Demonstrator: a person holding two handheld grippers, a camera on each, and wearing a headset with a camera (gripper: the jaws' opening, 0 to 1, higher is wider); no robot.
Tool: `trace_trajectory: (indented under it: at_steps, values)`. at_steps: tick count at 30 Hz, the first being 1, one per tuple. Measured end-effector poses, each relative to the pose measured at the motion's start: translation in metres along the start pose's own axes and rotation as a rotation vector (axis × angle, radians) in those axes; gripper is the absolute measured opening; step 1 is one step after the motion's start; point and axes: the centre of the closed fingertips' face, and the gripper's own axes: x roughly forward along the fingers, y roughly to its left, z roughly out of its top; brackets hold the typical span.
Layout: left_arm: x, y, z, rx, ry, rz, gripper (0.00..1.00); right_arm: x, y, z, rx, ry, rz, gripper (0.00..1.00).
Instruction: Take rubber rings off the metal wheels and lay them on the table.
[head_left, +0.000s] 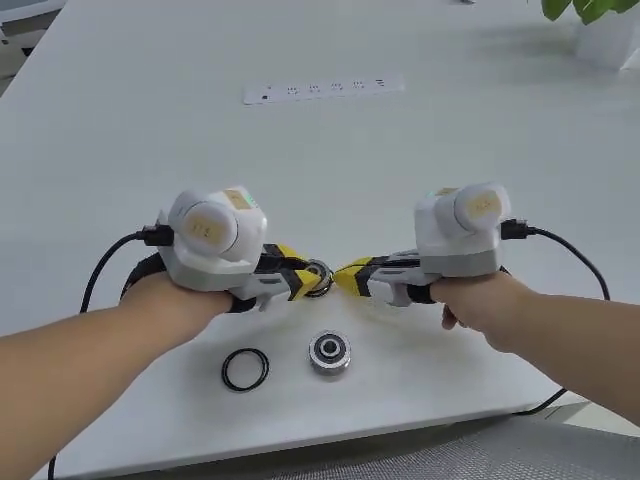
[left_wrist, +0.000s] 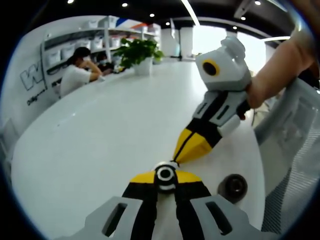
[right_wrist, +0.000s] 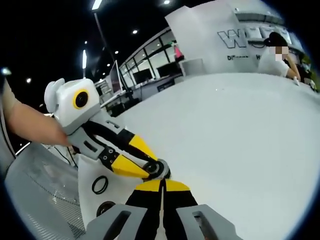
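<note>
The wheel (left_wrist: 165, 174) is sitting just above the table, clamped between the yellow-tipped jaws of the left gripper (head_left: 303, 279), one jaw on each side. A dark band is showing round its rim in the left gripper view, while the jaws are covering its flanks. The right gripper (right_wrist: 161, 183) is meeting it from the opposite side. Its jaws are drawn together to a thin line and its tips are touching the wheel's edge. Whether they are pinching anything there cannot be told.

A loose ring (head_left: 245, 369) is lying flat on the table (head_left: 400, 150), nearer the person than the left gripper. A second wheel (head_left: 329, 352) is resting near it, not touching it. Both are lying close to the table's front edge.

Beyond the grippers the tabletop is running open as far as a power strip (head_left: 322, 89), well apart from the work. A plant (head_left: 588, 8) is being cut off by the top right corner of the head view. A cable (head_left: 98, 272) is trailing from the left gripper toward the front edge.
</note>
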Motion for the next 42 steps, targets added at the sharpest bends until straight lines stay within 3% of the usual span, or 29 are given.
trace_trajectory:
  at_steps: [13, 19, 27, 30, 32, 42]
  values:
    - [0.000, 0.000, -0.001, 0.012, 0.015, 0.014, 0.11, 0.001, 0.003, 0.005, 0.078, -0.025, 0.006, 0.00]
    - [0.001, 0.001, -0.002, 0.022, 0.023, 0.018, 0.11, 0.004, 0.008, 0.006, 0.032, -0.015, 0.021, 0.00]
    - [0.001, 0.001, -0.002, 0.030, 0.026, 0.016, 0.11, 0.003, 0.013, 0.007, 0.040, -0.024, 0.040, 0.00]
    - [0.002, 0.001, -0.003, 0.037, 0.029, 0.018, 0.11, 0.002, 0.023, 0.004, 0.028, -0.016, 0.075, 0.00]
    - [0.002, 0.001, -0.004, 0.035, 0.028, 0.019, 0.11, 0.002, 0.021, 0.006, 0.034, -0.022, 0.066, 0.00]
    - [0.001, -0.002, -0.002, 0.032, 0.027, 0.019, 0.11, -0.002, 0.023, 0.008, 0.075, -0.037, 0.118, 0.00]
